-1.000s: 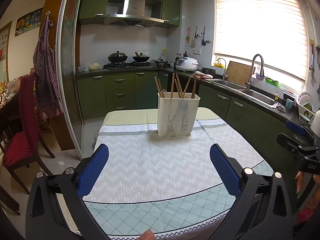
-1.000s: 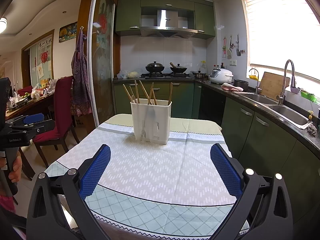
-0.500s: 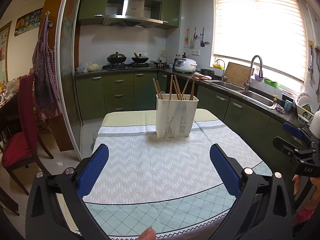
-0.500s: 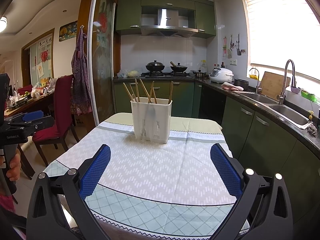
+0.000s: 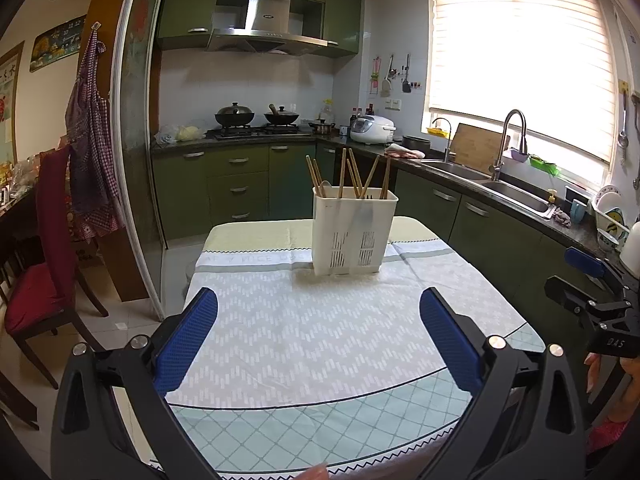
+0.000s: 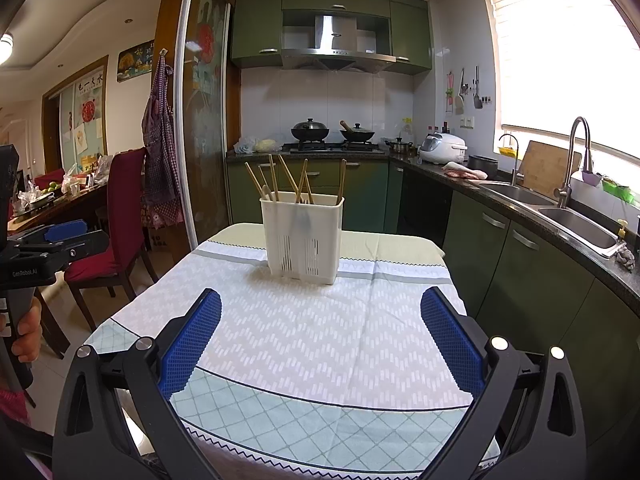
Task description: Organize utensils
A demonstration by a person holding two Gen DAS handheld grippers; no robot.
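Left gripper [image 5: 318,312] jaws wide apart, empty, hovering over the near half of the bench [image 5: 320,344]. Right gripper [image 6: 320,314] the same: jaws wide apart, nothing between them. Caddy [image 5: 354,232], white and slotted, stands upright toward the far end of the bench, well apart from both grippers. Chopsticks [image 5: 362,178] stick up out of it at mixed angles; a pale spoon [image 5: 325,188] leans at its left side. Cloth [image 6: 320,340] covers the bench, bare between jaws and caddy, nothing in the way. In the left view the right gripper shows at the right edge, off the bench side, with fingers of a hand [image 5: 592,364] under it. In the right view a hand [image 6: 26,336] grips the left gripper's handle at the left edge. Red chair [image 6: 116,232] left of the bench. Sink [image 6: 576,224] and faucet [image 6: 576,156] on the counter to the right. Two woks [image 6: 332,132] on the stove behind, rice cooker [image 6: 442,148] beside it.
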